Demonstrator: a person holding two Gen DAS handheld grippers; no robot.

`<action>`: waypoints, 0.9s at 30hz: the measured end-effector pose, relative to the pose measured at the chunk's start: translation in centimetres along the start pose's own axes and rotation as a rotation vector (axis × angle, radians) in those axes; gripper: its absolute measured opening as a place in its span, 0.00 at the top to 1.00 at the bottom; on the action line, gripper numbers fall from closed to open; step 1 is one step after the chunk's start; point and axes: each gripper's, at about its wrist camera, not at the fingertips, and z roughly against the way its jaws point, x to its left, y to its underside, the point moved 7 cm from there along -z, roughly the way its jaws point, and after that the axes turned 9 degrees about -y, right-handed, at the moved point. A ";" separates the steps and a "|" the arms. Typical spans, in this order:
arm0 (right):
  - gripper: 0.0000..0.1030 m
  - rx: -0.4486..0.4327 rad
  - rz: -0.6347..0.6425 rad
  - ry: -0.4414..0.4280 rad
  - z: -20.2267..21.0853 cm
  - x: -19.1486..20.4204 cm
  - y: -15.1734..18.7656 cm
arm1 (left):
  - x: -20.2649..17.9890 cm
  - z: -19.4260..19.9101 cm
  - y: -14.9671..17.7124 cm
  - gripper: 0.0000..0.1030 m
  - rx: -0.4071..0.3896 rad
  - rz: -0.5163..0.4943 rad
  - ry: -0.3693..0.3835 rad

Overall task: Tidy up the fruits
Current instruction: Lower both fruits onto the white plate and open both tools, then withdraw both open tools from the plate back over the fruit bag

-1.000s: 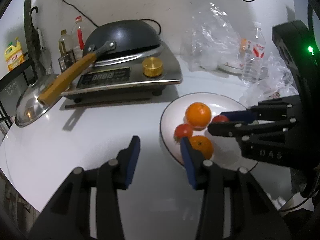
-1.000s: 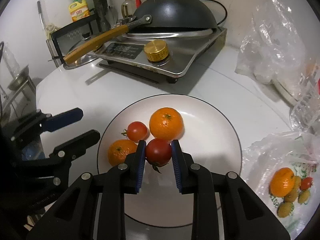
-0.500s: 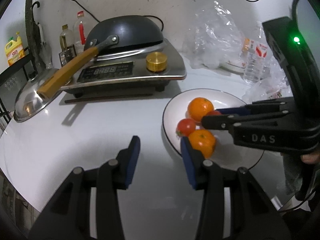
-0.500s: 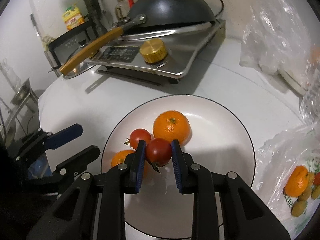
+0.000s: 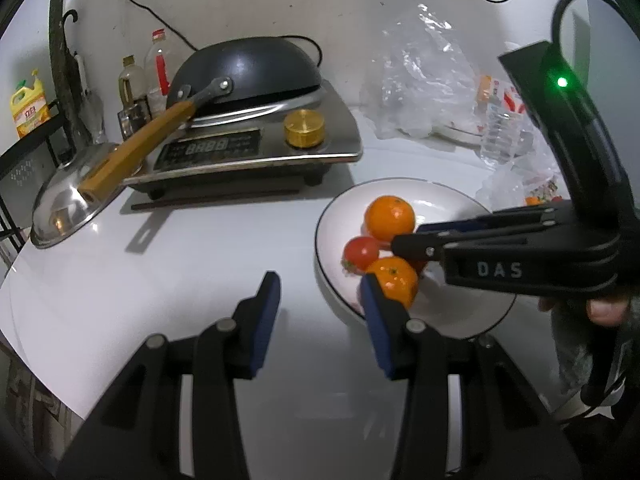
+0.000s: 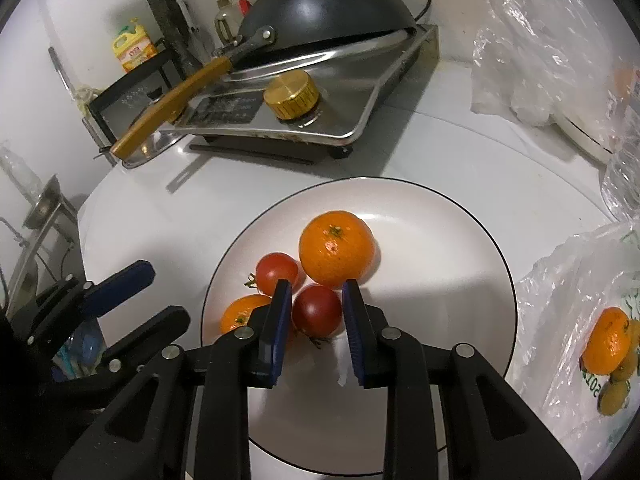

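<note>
"Fingers (image 5: 266,312) of the left gripper (image 5: 319,284) first, from the left wrist view: how do they stand?"

"Spread wide, blue pads facing each other, nothing between them but bare white table (image 5: 160,280). Just past the right-hand fingertip lies the rim of a white plate (image 5: 440,204). A small orange (image 5: 394,280) sits right at that fingertip, with a brighter tomato (image 5: 361,252) and a large orange (image 5: 390,218) beyond it."

"Anything else in that view?"

"The right gripper (image 5: 400,240) reaches in from the right, its tips over the fruit on the plate. Far ahead of the fingers an induction cooker (image 5: 256,148) carries an upturned black wok (image 5: 248,68)."

"And the right wrist view?"

"The right gripper (image 6: 316,304) is closed on a dark red tomato (image 6: 317,311) — one pad against each side of it. Whether the tomato rests on the plate (image 6: 440,260) or hangs just above it, I cannot tell."

"Where is the other fruit?"

"The large orange (image 6: 337,253) sits just ahead of the fingertips, touching the gripped tomato. The brighter tomato (image 6: 277,272) is ahead of the left finger, the small orange (image 6: 240,316) outside that finger and partly hidden by it. Far to the left, off the plate, the left gripper (image 6: 164,294) shows with its fingers apart. Well to the right, a clear plastic bag (image 6: 580,280) holds more fruit — another orange and some smaller pieces."
</note>
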 end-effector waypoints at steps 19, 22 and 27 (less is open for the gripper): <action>0.64 -0.027 0.030 0.010 3.1 -0.2 1.0 | -1.5 1.7 -0.6 0.58 -0.017 -0.015 -0.015; 0.64 -0.032 0.039 0.018 4.0 -0.3 1.3 | -1.9 1.7 -0.7 0.58 -0.012 -0.004 -0.009; 0.64 -0.043 0.050 0.031 5.4 -0.5 2.1 | -2.8 2.0 -0.6 0.58 -0.001 0.004 0.000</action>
